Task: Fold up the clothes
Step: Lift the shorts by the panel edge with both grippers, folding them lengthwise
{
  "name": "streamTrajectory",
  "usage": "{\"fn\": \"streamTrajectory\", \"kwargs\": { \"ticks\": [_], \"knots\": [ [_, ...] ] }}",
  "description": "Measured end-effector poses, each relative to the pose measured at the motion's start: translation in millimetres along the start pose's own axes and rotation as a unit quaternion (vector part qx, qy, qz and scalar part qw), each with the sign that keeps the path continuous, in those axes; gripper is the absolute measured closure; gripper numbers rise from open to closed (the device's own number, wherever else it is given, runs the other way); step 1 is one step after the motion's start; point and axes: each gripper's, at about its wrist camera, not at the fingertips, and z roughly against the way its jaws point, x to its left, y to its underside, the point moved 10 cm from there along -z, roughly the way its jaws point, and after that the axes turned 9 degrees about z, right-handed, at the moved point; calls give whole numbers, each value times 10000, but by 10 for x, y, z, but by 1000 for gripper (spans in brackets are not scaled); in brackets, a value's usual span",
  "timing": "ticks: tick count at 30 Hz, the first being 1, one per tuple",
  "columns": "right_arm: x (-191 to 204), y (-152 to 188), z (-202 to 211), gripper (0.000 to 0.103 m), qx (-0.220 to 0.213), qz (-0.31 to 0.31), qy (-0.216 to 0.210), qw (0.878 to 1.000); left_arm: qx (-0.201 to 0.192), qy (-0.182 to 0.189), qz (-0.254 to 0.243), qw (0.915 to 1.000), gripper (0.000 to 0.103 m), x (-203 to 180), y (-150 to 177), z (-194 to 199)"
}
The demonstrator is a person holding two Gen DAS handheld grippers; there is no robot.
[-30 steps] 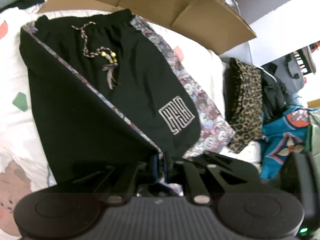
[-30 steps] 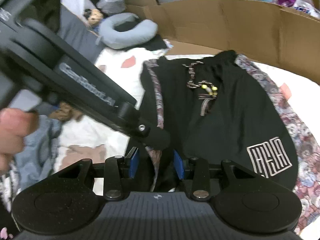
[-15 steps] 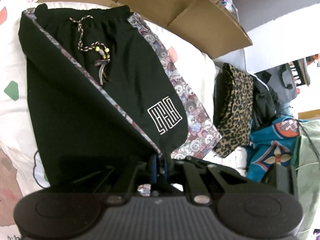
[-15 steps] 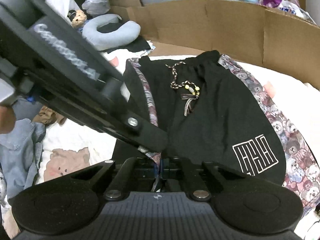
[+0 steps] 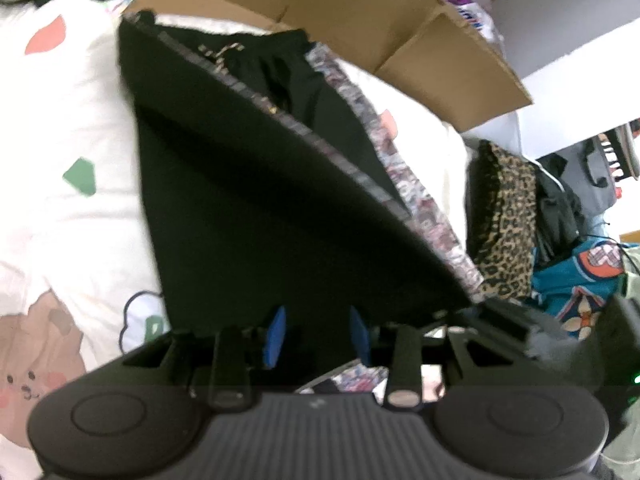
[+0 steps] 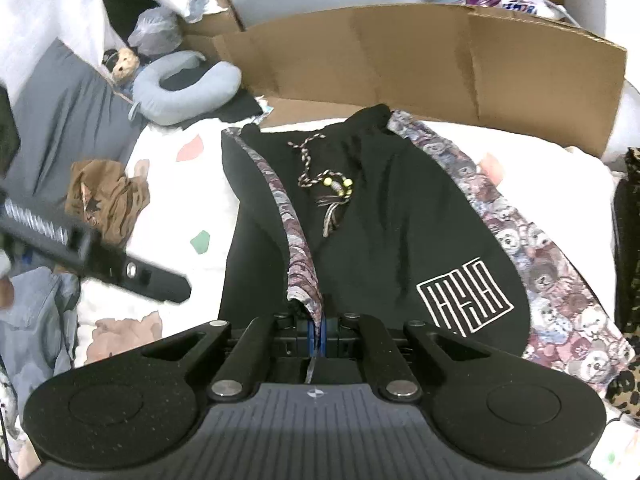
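Right gripper (image 6: 319, 334) pinching black shorts with bear-print side stripes (image 6: 372, 216); left gripper (image 5: 316, 330) opening around fabric. Risk: folded flap slumping unevenly.

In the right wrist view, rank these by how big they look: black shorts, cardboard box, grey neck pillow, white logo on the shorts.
1. Black shorts and cardboard box: look alike; the box is farther off, so unsure.
2. Grey neck pillow.
3. White logo, about the pillow's size in view but nearer the camera, so this order is unsure.

Black shorts (image 6: 400, 220) on patterned bedsheet (image 6: 168, 184)
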Motion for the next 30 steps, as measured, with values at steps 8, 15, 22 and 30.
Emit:
{"fn": "streamTrajectory", "kwargs": {
  "ticks": [8, 15, 22, 30],
  "knots": [
    [-267, -67, 152, 103, -99, -115, 212, 9997, 116, -190, 165, 9996, 63, 363, 135, -230],
    [-762, 43, 209, 103, -57, -590, 495, 9970, 328, -350, 300, 9984, 63, 617, 277, -495],
    [-1227, 245, 174, 103, 45, -983, 730, 9925, 635, -394, 274, 9968, 63, 694, 541, -783],
    [-1609, 496, 5, 103, 271, -1287, 963, 9866, 993, -364, 235, 9941, 63, 676, 894, -1116]
  ]
}}
